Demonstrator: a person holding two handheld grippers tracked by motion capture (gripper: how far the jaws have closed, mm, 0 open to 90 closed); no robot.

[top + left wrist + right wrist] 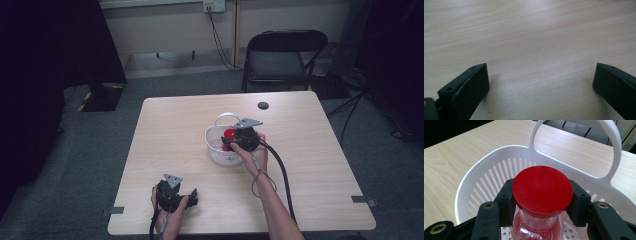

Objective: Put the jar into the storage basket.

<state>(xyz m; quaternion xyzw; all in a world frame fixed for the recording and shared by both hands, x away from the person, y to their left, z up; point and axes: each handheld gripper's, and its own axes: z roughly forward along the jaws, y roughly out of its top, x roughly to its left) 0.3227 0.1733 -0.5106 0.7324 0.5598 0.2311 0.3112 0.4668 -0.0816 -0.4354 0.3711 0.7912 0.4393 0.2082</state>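
A white slotted basket [220,154] with an upright handle stands mid-table. Inside it is a clear bottle with a red cap [229,134]. My right gripper [231,141] reaches over the basket's right rim. In the right gripper view the red cap [542,189] sits squeezed between the two black jaws, my right gripper [541,202] shut on the bottle just under the cap, above the basket's perforated floor and slotted wall [489,178]. My left gripper [192,196] rests near the table's front edge. In its own view my left gripper [541,77] is open over bare wood, with nothing between its fingers.
A small black disc [263,105] lies near the far edge of the light wooden table [180,125]. A black folding chair [277,62] stands beyond the table. Tape marks [364,200] sit at the front corners. Cables trail from both grippers toward the person.
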